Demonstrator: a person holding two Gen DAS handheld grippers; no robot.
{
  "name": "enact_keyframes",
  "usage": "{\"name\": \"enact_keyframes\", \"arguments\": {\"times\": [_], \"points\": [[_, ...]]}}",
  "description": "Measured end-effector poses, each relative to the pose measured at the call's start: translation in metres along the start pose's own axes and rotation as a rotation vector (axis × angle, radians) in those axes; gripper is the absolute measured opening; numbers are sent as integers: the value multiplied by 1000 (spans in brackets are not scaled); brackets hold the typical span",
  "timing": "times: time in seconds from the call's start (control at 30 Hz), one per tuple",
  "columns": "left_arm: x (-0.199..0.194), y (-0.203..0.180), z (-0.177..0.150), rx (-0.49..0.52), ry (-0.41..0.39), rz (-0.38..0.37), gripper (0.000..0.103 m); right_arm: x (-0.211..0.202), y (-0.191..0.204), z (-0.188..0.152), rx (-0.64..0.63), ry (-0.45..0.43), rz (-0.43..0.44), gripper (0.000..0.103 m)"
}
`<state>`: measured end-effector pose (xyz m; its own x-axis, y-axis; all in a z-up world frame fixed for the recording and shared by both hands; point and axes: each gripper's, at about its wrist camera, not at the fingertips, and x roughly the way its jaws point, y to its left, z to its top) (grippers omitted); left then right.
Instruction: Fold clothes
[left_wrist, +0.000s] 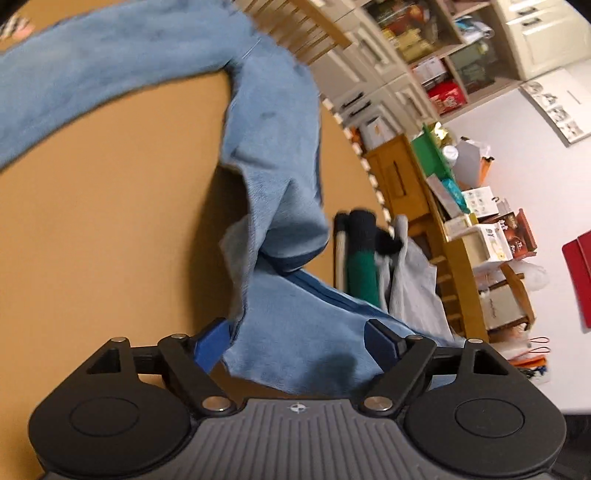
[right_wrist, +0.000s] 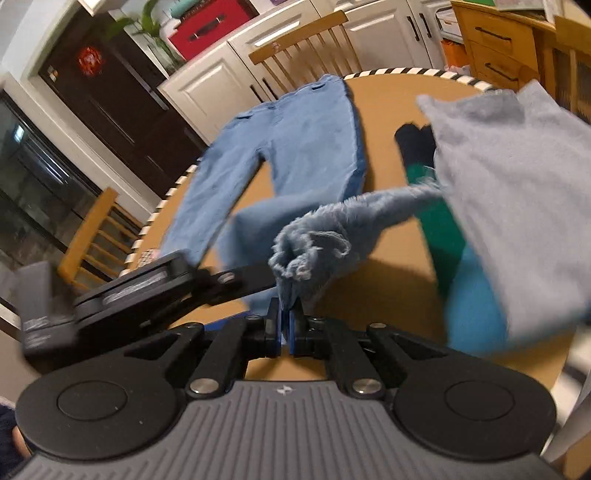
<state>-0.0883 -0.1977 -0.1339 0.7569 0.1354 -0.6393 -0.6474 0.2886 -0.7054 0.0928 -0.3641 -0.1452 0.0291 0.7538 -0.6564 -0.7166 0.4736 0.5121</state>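
Note:
Light blue jeans (right_wrist: 295, 147) lie spread on the round brown table (right_wrist: 399, 273), waistband at the far edge. My right gripper (right_wrist: 285, 325) is shut on the frayed hem of one jeans leg (right_wrist: 314, 243), lifted above the table. My left gripper (left_wrist: 299, 339) is open, its blue fingers (left_wrist: 216, 343) on either side of a part of the jeans (left_wrist: 280, 206) near the hem. The left gripper also shows in the right wrist view (right_wrist: 177, 280), left of the held hem.
A grey-blue garment (right_wrist: 517, 206) hangs blurred at the right, over a green and black garment (right_wrist: 436, 221). Wooden chairs (right_wrist: 306, 51) stand around the table. Shelves and a wooden cabinet (left_wrist: 402, 177) stand beyond the table edge.

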Motion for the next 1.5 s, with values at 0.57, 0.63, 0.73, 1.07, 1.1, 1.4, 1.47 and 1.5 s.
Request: {"name": "enact_keyframes", "arguments": {"times": [0.57, 0.63, 0.73, 1.07, 1.1, 1.4, 1.47, 1.5], "points": [[-47, 22, -53, 102, 177, -101, 13, -41, 84, -109, 0, -29, -86, 9], [-45, 25, -58, 131, 201, -91, 7, -43, 90, -118, -13, -24, -105, 10], [-41, 30, -67, 170, 235, -54, 7, -38, 92, -129, -5, 2, -132, 16], [-60, 60, -87, 277, 297, 88, 20, -83, 55, -136, 117, -54, -200, 55], [-65, 58, -87, 296, 289, 95, 42, -87, 47, -134, 133, -68, -210, 62], [-59, -10, -56, 475, 192, 79, 88, -60, -30, -99, 212, 63, -187, 68], [-50, -15, -49, 473, 194, 85, 88, -52, -40, -93, 214, 109, -140, 68], [-45, -16, -48, 464, 199, 91, 87, -49, -44, -91, 219, 122, -119, 70]]}}
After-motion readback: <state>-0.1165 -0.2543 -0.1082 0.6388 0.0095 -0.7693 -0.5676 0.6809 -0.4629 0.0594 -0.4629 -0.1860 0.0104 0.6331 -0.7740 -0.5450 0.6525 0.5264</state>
